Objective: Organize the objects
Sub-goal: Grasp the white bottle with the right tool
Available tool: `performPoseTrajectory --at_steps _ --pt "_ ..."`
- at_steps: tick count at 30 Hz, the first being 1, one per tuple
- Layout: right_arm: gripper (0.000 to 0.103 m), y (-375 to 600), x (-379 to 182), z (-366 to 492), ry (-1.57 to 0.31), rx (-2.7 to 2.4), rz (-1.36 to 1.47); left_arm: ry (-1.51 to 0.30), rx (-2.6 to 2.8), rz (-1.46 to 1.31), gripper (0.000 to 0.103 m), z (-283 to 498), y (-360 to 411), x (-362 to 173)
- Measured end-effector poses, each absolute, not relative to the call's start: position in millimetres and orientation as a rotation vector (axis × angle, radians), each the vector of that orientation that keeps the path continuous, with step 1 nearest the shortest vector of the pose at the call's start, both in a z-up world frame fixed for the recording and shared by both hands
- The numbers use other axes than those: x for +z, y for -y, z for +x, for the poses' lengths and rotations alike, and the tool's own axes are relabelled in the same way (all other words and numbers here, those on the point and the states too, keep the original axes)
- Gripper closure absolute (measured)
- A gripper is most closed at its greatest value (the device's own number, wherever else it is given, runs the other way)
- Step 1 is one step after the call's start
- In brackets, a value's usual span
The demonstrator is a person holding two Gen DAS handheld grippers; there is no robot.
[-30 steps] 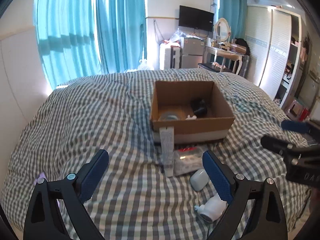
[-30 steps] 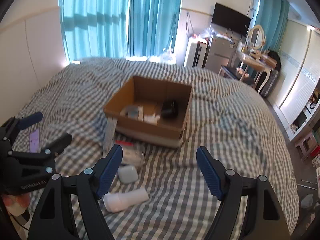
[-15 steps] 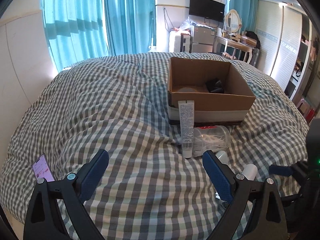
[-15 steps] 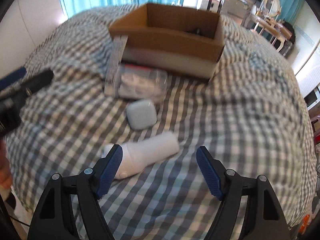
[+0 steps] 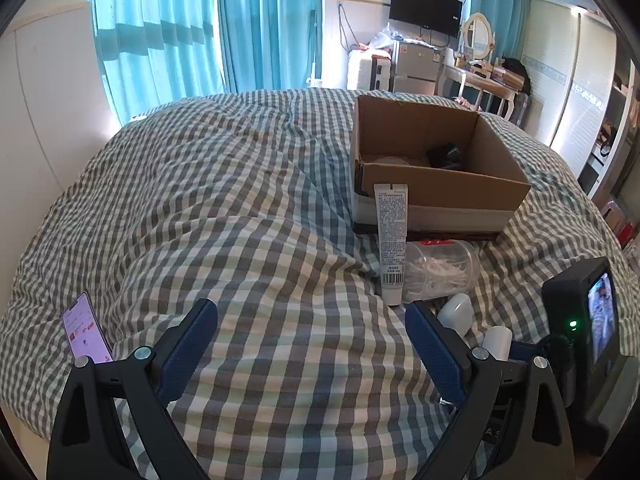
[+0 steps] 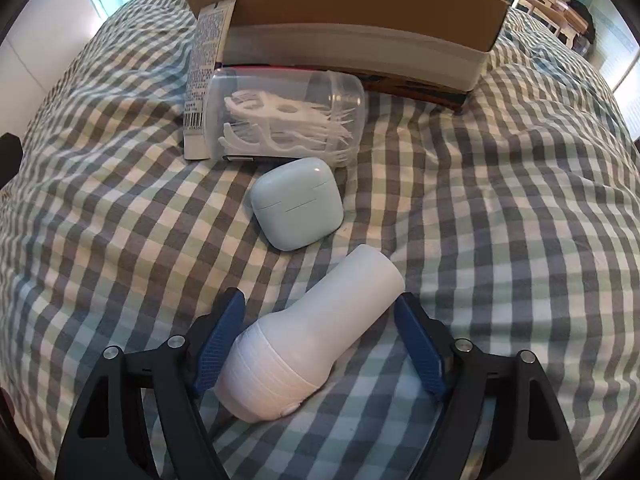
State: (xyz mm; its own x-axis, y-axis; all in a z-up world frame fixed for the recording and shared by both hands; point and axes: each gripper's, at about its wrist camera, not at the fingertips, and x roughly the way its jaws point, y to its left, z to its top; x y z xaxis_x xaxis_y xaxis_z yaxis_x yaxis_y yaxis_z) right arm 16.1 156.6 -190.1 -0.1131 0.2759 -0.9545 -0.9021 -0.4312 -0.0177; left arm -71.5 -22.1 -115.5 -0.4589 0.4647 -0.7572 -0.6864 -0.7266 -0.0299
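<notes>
I held the right gripper [image 6: 320,344] low over the checked bed [image 6: 500,200], jaws spread wide around the white bottle [image 6: 316,328], which lay tilted between them; contact could not be confirmed. At 12 o'clock lay the earbud case [image 6: 298,204], then the clear floss-pick container [image 6: 288,116] beside a tube [image 6: 206,80] leaning on the cardboard box [image 6: 360,4]. The left gripper [image 5: 312,344] hovered with jaws wide and empty; a phone [image 5: 86,330] lay at 9 o'clock.
</notes>
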Motion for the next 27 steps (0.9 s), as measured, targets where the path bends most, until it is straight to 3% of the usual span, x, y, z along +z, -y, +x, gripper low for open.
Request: performPoseTrajectory --at_steps 7,11,14,27 --pt "0.027 -156.9 -197.5 10.9 -0.776 1.7 -1.279 -0.398 2.173 -1.026 0.006 -67.2 14.2 -121.7" --pt "0.05 -146.0 -185.0 11.9 -0.777 1.79 -1.237 -0.404 2.177 -1.036 0.006 -69.6 12.5 -124.7" --pt "0.058 -138.9 -175.4 8.3 -0.739 1.838 -1.231 -0.42 2.176 -1.047 0.006 -72.4 11.2 -129.4" --pt "0.059 -148.8 -102.9 33.6 -0.543 1.907 -1.06 -0.388 2.111 -1.084 0.006 -88.0 -23.4 -133.7"
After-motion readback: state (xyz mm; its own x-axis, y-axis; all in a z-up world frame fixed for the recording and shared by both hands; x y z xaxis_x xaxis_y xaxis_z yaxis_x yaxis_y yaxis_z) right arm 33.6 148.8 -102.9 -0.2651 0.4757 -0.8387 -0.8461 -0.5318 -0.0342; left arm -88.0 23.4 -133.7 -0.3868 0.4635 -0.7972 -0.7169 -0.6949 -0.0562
